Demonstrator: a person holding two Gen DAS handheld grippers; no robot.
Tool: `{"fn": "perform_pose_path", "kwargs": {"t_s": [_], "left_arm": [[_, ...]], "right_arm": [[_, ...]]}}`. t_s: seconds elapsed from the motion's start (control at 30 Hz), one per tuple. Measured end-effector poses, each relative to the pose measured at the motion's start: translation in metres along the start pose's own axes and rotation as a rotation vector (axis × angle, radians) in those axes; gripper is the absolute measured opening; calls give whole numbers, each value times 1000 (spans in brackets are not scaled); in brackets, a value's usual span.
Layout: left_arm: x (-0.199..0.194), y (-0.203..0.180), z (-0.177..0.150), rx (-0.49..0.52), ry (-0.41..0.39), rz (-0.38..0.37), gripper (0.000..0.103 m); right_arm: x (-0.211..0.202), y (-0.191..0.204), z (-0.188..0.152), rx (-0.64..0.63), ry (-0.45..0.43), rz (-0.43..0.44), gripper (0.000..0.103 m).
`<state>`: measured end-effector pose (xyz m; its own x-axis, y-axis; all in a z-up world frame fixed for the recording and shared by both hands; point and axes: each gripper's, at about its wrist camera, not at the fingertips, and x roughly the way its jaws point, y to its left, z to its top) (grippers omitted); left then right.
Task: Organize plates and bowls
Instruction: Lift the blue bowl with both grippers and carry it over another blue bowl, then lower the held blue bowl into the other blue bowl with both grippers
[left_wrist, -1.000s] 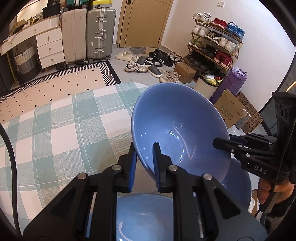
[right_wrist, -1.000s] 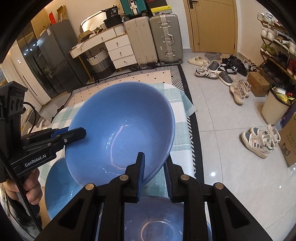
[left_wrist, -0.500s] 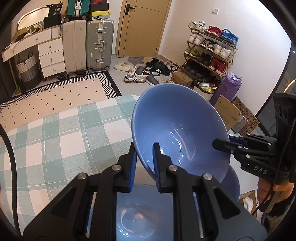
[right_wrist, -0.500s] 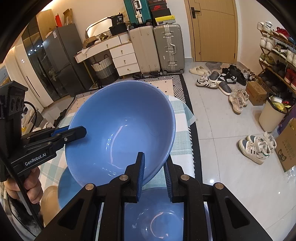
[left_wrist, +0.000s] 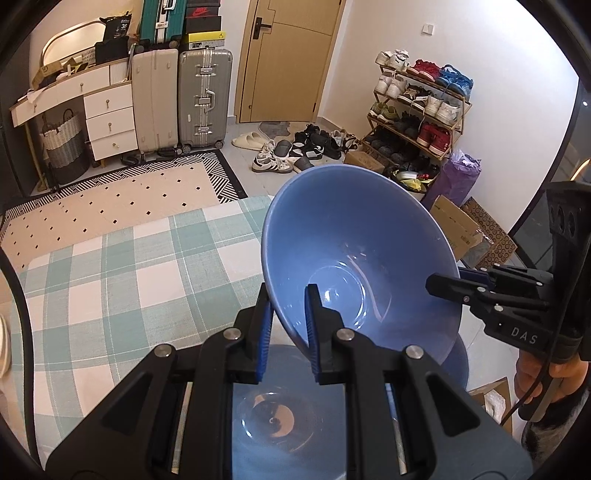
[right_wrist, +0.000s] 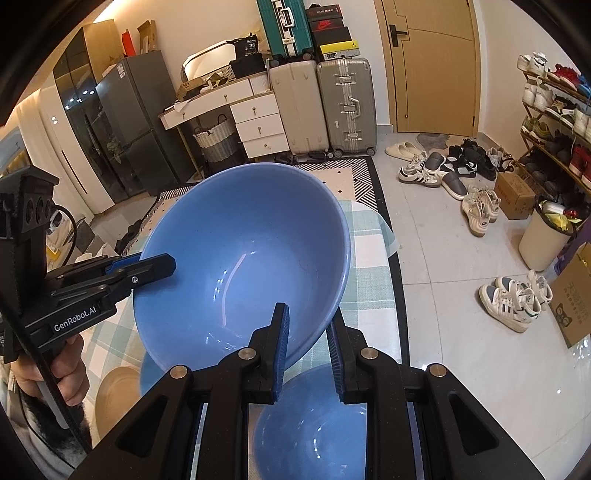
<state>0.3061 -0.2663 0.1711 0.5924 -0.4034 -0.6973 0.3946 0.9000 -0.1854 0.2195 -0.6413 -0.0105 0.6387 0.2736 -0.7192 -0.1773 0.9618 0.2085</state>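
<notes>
On the grippers we read "DAS" and "GenRobot.AI". Our left gripper (left_wrist: 288, 317) and right gripper (right_wrist: 308, 332) are both clamped on one blue bowl's (left_wrist: 354, 251) rim, above two more blue bowls (right_wrist: 314, 428) on the table (left_wrist: 110, 280).

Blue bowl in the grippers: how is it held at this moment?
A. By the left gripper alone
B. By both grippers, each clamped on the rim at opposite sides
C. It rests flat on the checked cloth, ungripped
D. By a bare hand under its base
B. The left gripper pinches the near rim of the blue bowl while the right gripper pinches the opposite rim, and the bowl hangs tilted above the checked cloth.
</notes>
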Motion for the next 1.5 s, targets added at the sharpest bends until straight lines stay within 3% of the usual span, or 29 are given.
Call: {"fn": "perform_pose_path", "kwargs": {"t_s": [0.93,1.5], "left_arm": [[-101,16,-62,-20,-31,24,15],[-107,19,-103,-29,8,51,15]], "right_arm": [[-39,59,-19,-53,-19,60,21],[-30,81,-47,-68,23,88,21]]}}
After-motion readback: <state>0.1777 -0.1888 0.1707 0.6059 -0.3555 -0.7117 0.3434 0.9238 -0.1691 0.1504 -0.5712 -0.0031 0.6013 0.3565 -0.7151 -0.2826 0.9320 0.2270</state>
